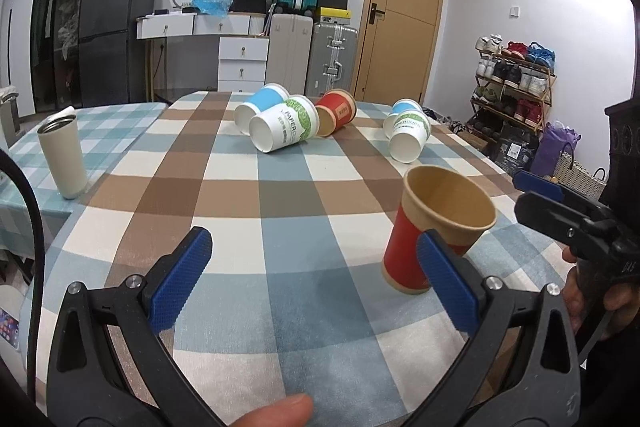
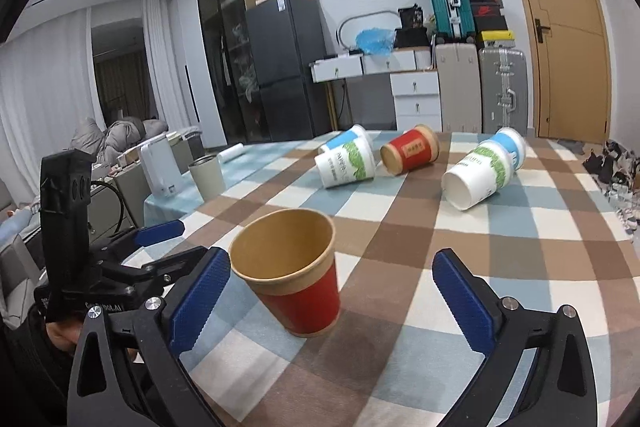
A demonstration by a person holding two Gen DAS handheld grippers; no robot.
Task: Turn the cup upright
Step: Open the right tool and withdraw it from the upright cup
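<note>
The red cup (image 2: pixel 298 279) stands upright on the checked worktop (image 2: pixel 400 307), its brown mouth facing up and its base on the cloth. It sits between the two fingers of the right claw (image 2: pixel 332 301), nearer the left blue pad (image 2: pixel 198 301) than the right one; a clear gap shows on the right side, and whether the left pad touches the cup wall cannot be told. The right claw's jaws are spread wide and grip nothing.

In the left wrist view the same red cup (image 1: pixel 432 227) lies ahead and to the right of the left claw (image 1: pixel 316 283), just behind its right finger (image 1: pixel 446 283), outside the gap between the pads. The left claw is also spread wide and holds nothing; bare cloth fills the space between its fingers. The right claw (image 1: pixel 556 203) enters from the right edge of that view, just beyond the cup.

Farther ahead of both claws, five paper cups lie on their sides: a blue cup (image 1: pixel 260 105) touching a green-printed cup (image 1: pixel 286 129), a second red cup (image 1: pixel 336 111) beside them, and another green-printed cup (image 1: pixel 410 137) against a blue one, well apart from the standing cup. A cream tumbler (image 1: pixel 64 155) stands upright far to the left of the left claw.
</note>
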